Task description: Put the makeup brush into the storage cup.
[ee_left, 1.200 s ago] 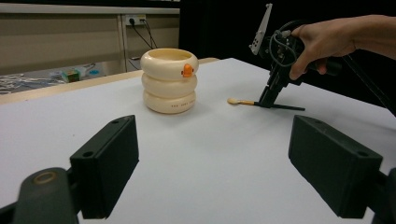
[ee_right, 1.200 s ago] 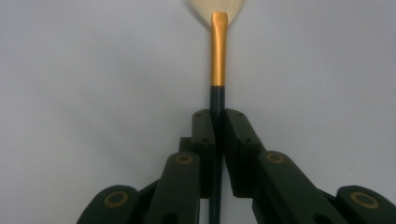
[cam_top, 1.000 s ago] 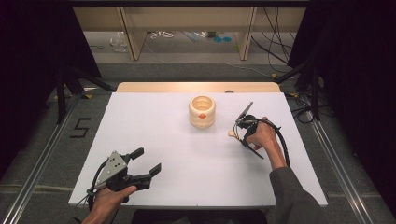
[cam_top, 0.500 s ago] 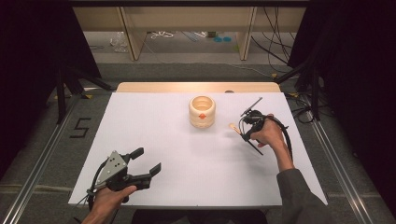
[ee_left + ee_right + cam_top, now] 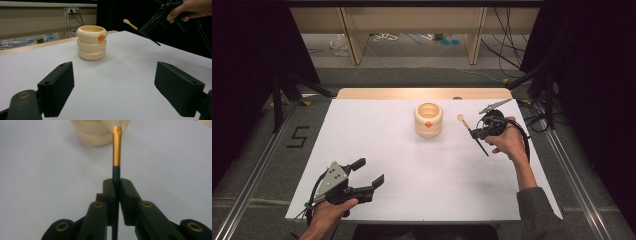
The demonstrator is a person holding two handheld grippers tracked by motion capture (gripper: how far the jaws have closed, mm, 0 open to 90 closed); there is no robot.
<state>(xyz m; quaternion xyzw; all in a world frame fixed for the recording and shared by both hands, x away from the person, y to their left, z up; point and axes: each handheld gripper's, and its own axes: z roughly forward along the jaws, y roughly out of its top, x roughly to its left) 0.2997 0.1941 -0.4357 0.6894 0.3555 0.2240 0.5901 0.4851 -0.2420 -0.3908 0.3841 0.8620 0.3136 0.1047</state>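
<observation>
A cream ringed cup (image 5: pixel 428 120) with an orange mark stands upright at the table's far centre. It also shows in the left gripper view (image 5: pixel 91 42) and the right gripper view (image 5: pixel 95 132). My right gripper (image 5: pixel 475 135) is to the right of the cup, shut on a slim brush (image 5: pixel 468 129). The brush has a dark handle, a gold ferrule and a pale tip. It hangs above the table with its tip pointing toward the cup. The pads (image 5: pixel 110 188) clamp the brush handle (image 5: pixel 116 152). My left gripper (image 5: pixel 371 171) rests open at the front left with nothing between its jaws.
A white sheet (image 5: pixel 412 190) covers the table, with a wooden strip (image 5: pixel 377 93) along the far edge. Cables and shelf legs lie on the floor beyond. Metal rails run along both sides of the table.
My right gripper has risen and drifted slightly to the right, lifting the brush off the table. The left gripper and the cup have not moved.
</observation>
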